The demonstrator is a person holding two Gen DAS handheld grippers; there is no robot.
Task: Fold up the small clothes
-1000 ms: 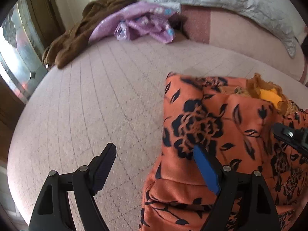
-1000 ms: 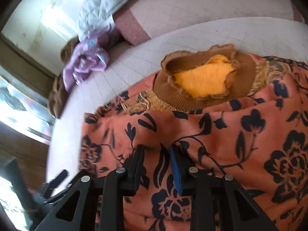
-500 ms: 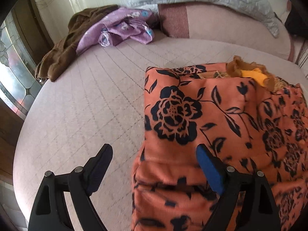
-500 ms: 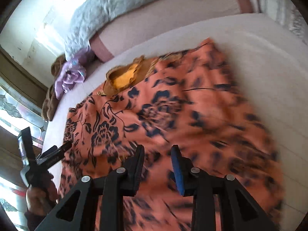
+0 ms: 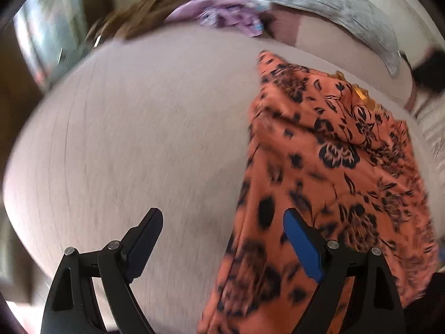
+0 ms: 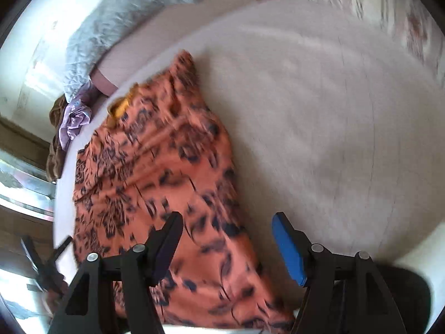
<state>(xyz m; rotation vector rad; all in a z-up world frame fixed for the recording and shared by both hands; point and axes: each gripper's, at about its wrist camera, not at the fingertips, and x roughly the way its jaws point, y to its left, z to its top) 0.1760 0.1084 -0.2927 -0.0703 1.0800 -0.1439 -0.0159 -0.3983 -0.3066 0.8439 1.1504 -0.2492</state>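
**Item: orange garment, fold laid down, both grippers released**

Orange black-flowered cloth garment (image 6: 155, 167) lies in a narrowed strip toward the near edge of the pale pink quilted bed (image 5: 133, 139). Right gripper (image 6: 226, 231): jaws have just been opening, nothing pinched; its earlier pinch is let go, so one fold looks complete. Left gripper (image 5: 222, 228): wide, empty, straddling the garment's left edge. Motion blur obscures the folds; yellow lining (image 6: 122, 105) barely shows.
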